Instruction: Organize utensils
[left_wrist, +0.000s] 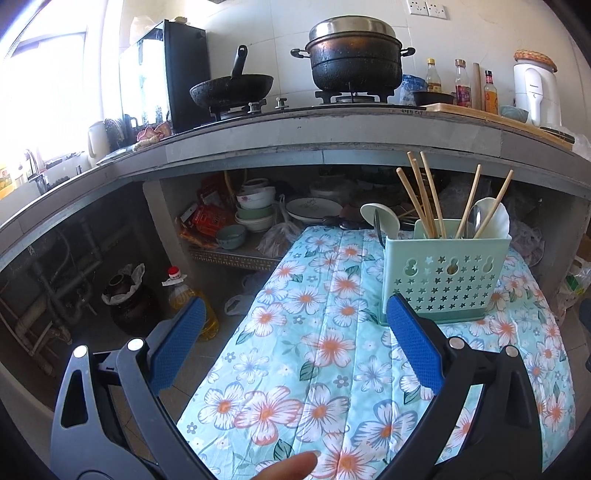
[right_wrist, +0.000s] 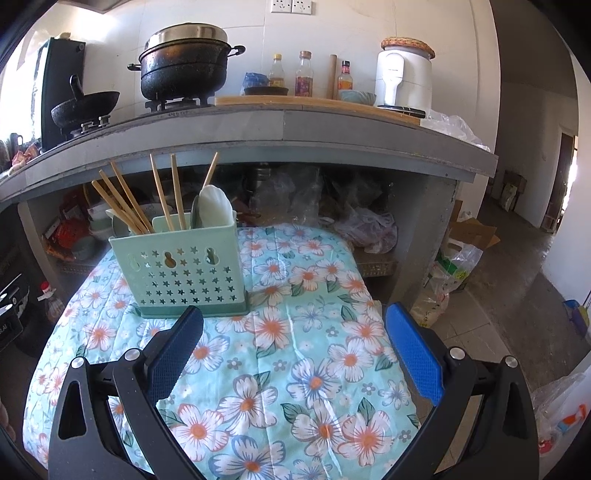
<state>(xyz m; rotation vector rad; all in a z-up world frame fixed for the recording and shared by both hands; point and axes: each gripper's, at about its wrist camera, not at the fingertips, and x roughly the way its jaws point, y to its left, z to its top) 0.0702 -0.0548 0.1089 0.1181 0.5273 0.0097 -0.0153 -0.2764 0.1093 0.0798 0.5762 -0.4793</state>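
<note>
Both open tools (left_wrist: 295, 343) (right_wrist: 293, 345) behind caddy (right_wrist: 177, 269)

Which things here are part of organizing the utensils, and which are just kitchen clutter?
For the job:
green utensil holder
wooden chopsticks
white spoon
metal spoon
left gripper, open
right gripper, open

Just lying about:
black pot
wok
sauce bottles
floral cloth
</note>
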